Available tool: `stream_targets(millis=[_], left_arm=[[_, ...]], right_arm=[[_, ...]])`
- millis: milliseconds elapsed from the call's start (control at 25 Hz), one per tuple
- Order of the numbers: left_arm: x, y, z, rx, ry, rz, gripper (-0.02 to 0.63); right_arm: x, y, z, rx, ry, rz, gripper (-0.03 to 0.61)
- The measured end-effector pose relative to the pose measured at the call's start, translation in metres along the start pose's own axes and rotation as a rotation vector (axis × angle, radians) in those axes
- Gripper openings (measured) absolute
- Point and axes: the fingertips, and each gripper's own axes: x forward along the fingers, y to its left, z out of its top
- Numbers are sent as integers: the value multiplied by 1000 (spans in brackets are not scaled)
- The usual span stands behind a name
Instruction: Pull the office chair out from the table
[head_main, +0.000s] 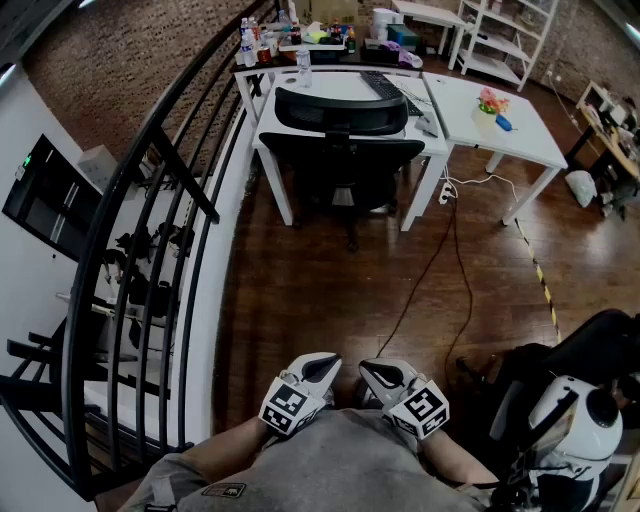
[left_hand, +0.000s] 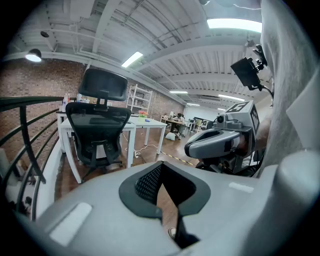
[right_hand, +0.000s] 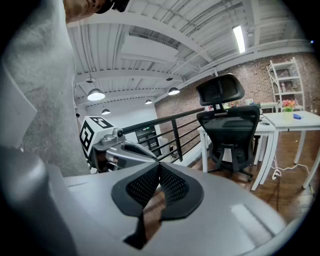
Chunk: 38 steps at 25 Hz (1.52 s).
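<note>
A black mesh office chair (head_main: 340, 140) is tucked under the white table (head_main: 330, 95) at the far end of the wooden floor; it also shows in the left gripper view (left_hand: 97, 127) and the right gripper view (right_hand: 231, 125). Both grippers are held close to the person's body, far from the chair. My left gripper (head_main: 322, 372) is shut with nothing in it, its tips meeting (left_hand: 160, 164). My right gripper (head_main: 375, 372) is shut and empty too, its pads touching (right_hand: 159, 167).
A curved black railing (head_main: 150, 200) runs along the left of the floor. A second white table (head_main: 520, 125) joins the first on the right. A cable (head_main: 440, 270) trails across the floor. Another dark chair and a white device (head_main: 580, 420) stand at the near right.
</note>
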Motion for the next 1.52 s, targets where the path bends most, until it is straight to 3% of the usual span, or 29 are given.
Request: stream_targets(millis=[320, 640, 920, 1160, 1520], left_arm=[[-5, 36, 40, 43, -48, -5, -6], [33, 89, 97, 73, -113, 44, -6], [89, 163, 156, 60, -148, 152, -6], [121, 237, 213, 38, -201, 292, -6], [116, 328, 266, 58, -247, 444, -6]], right_arm=[[16, -18, 29, -54, -35, -54, 6], [33, -93, 80, -99, -112, -76, 6], [57, -196, 143, -151, -167, -69, 6], [74, -276, 198, -212, -198, -36, 6], [97, -357, 264, -264, -247, -90, 6]])
